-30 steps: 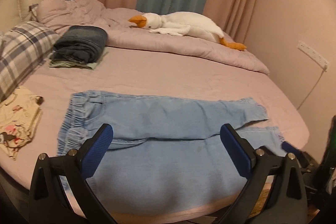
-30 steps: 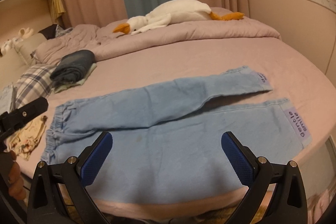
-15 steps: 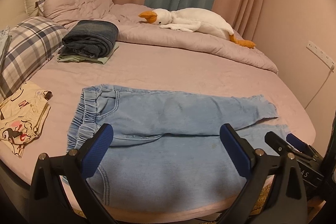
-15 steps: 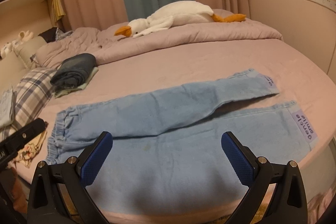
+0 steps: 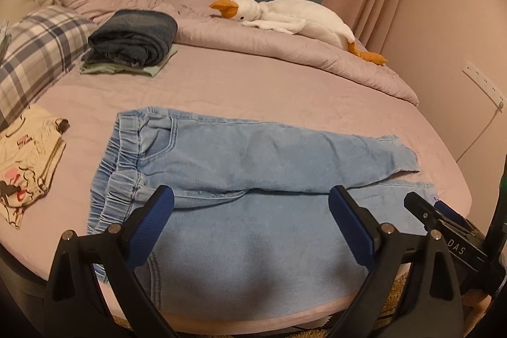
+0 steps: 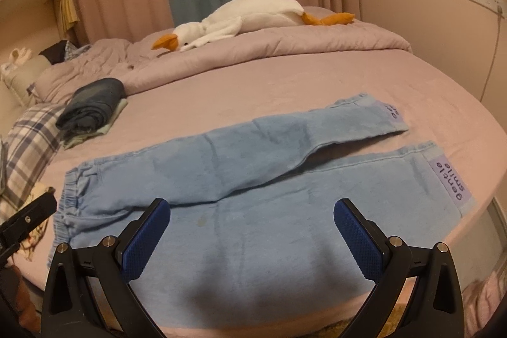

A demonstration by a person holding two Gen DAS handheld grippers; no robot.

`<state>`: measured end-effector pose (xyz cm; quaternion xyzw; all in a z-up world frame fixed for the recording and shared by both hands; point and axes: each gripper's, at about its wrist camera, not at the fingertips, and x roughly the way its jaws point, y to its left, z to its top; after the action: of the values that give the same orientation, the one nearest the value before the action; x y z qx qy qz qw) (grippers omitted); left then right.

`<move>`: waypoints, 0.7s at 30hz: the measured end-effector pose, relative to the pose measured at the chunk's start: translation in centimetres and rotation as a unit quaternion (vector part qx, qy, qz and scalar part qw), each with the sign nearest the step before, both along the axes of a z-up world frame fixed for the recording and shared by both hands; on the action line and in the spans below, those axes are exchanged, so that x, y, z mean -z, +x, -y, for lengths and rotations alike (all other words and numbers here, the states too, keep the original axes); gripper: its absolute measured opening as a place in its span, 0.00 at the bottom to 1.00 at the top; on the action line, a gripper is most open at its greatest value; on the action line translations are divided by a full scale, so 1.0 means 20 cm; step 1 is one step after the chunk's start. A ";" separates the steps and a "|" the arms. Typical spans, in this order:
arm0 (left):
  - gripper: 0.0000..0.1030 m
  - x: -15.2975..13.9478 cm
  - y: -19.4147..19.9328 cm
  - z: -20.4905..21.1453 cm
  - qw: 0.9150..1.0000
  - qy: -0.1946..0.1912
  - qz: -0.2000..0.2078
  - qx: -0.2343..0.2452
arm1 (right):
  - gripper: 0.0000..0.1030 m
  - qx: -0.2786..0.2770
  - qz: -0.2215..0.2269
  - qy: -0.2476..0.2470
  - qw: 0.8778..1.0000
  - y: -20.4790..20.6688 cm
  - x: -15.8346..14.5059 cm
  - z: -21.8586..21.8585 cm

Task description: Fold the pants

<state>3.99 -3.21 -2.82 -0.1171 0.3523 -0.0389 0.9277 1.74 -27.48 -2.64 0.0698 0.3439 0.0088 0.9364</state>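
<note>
Light blue pants lie flat across the near part of the pink bed, waistband to the left, leg cuffs to the right, legs slightly apart. The pants also show in the right wrist view. My left gripper is open and empty, above the near leg towards the waist end. My right gripper is open and empty, above the near leg's middle. The right gripper's tip also shows in the left wrist view near the cuffs.
A stack of folded dark jeans sits at the back left beside a plaid pillow. A plush goose lies on the bunched duvet at the back. A cream printed garment lies at the left edge. A wall with a power strip is on the right.
Both grippers have moved forward and a little lower over the pants, so the pants fill more of each view. Both stay open and empty.
</note>
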 end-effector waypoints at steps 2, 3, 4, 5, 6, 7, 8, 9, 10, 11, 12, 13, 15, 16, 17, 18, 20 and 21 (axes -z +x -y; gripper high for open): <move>0.94 0.00 0.01 0.00 1.000 -0.005 -0.003 0.002 | 1.00 0.002 -0.005 0.001 1.000 0.01 0.01 0.01; 0.94 0.01 0.01 0.00 1.000 -0.005 -0.003 0.004 | 1.00 0.003 -0.007 0.000 1.000 0.01 0.01 0.01; 0.94 0.01 0.02 0.00 1.000 -0.004 -0.004 0.005 | 1.00 0.005 -0.009 0.000 1.000 0.01 0.02 0.02; 0.94 0.02 0.02 0.01 1.000 -0.004 -0.006 0.007 | 1.00 0.006 -0.011 0.000 1.000 0.01 0.02 0.02; 0.94 0.02 0.02 0.01 1.000 -0.004 -0.008 0.007 | 1.00 0.008 -0.013 0.000 1.000 0.01 0.03 0.03; 0.94 0.02 0.03 0.01 1.000 -0.005 -0.010 0.007 | 1.00 0.009 -0.015 0.000 1.000 0.02 0.03 0.03; 0.94 0.03 0.03 0.01 1.000 -0.006 -0.012 0.007 | 1.00 0.010 -0.017 0.000 1.000 0.02 0.03 0.03; 0.94 0.03 0.03 0.01 1.000 -0.007 -0.013 0.007 | 1.00 0.011 -0.019 0.000 1.000 0.02 0.04 0.04; 0.94 0.03 0.03 0.01 1.000 -0.008 -0.015 0.007 | 1.00 0.011 -0.020 0.000 1.000 0.02 0.04 0.04; 0.94 0.04 0.03 0.01 1.000 -0.008 -0.016 0.007 | 1.00 0.011 -0.021 0.001 1.000 0.03 0.04 0.04; 0.94 0.04 0.04 0.01 1.000 -0.009 -0.016 0.007 | 1.00 0.010 -0.021 0.002 1.000 0.03 0.05 0.04; 0.94 0.04 0.04 0.01 1.000 -0.009 -0.016 0.007 | 1.00 0.009 -0.022 0.003 1.000 0.03 0.05 0.04; 0.94 0.04 0.04 0.02 1.000 -0.009 -0.016 0.011 | 1.00 0.008 -0.022 0.003 1.000 0.03 0.05 0.04; 0.94 0.04 0.04 0.02 1.000 -0.009 -0.016 0.012 | 1.00 0.008 -0.023 0.004 1.000 0.03 0.05 0.04; 0.93 0.04 0.04 0.02 1.000 -0.009 -0.016 0.012 | 1.00 0.007 -0.024 0.005 1.000 0.03 0.06 0.04; 0.93 0.04 0.04 0.02 1.000 -0.009 -0.017 0.012 | 1.00 0.007 -0.024 0.006 1.000 0.04 0.06 0.04; 0.93 0.04 0.05 0.03 1.000 -0.010 -0.018 0.013 | 1.00 0.004 -0.025 0.009 1.000 0.04 0.06 0.05; 0.93 0.04 0.05 0.03 1.000 -0.010 -0.018 0.014 | 1.00 0.001 -0.025 0.013 1.000 0.04 0.06 0.05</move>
<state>4.94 -3.82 -3.66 -0.1218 0.3703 -0.0528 0.9194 2.51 -28.42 -3.83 0.0824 0.3670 0.0101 0.9265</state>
